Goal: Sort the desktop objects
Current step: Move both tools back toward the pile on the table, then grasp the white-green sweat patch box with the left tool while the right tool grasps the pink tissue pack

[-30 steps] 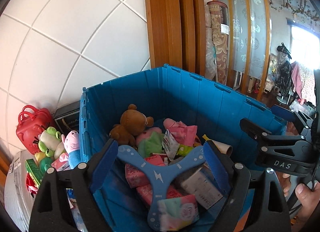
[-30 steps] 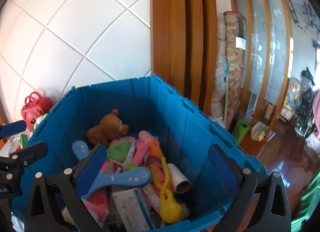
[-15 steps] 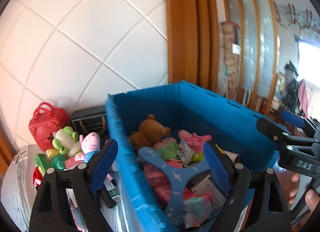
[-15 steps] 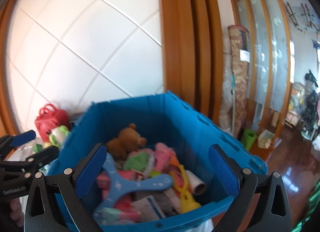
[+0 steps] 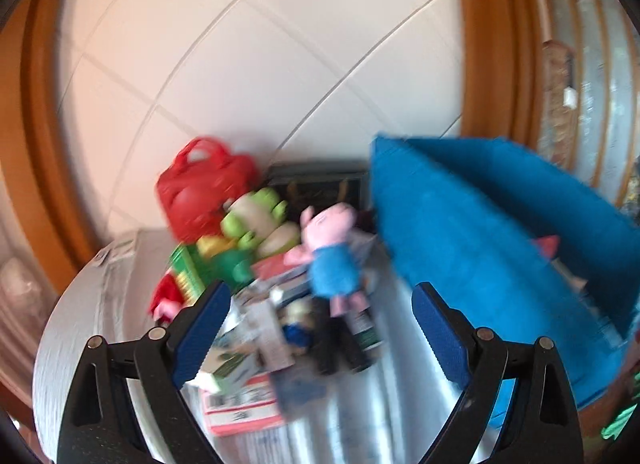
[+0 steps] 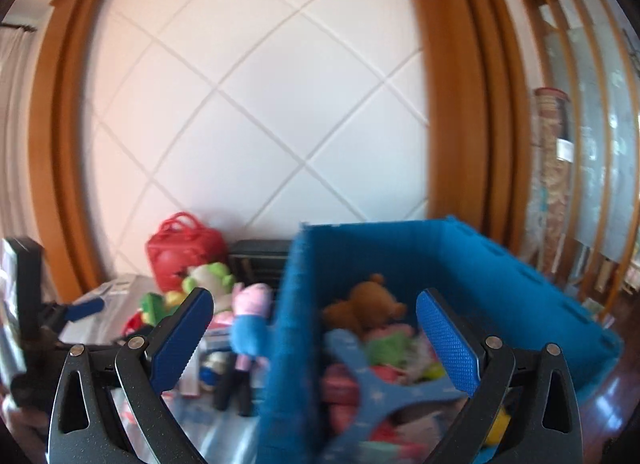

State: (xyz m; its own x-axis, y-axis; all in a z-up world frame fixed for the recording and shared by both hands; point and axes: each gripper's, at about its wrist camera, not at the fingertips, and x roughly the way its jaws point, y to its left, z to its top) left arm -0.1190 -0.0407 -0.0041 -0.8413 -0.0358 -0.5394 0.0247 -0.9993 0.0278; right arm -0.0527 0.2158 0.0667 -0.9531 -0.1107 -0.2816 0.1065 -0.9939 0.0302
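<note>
**Toy pile framed between empty spread fingers**

The pig plush [image 5: 334, 260] was seen lying on the pile, ahead of the spread, empty left gripper [image 5: 320, 328]. The blue crate [image 5: 480, 224] wall stood just beside it. The right gripper [image 6: 316, 340] was held open, empty, straddling the crate's near wall.

Both views swung left, off the blue bin [image 5: 480, 216] and toward the toy pile [image 5: 280, 248] beside it.

Motion blur leaves no text, label or number readable.
</note>
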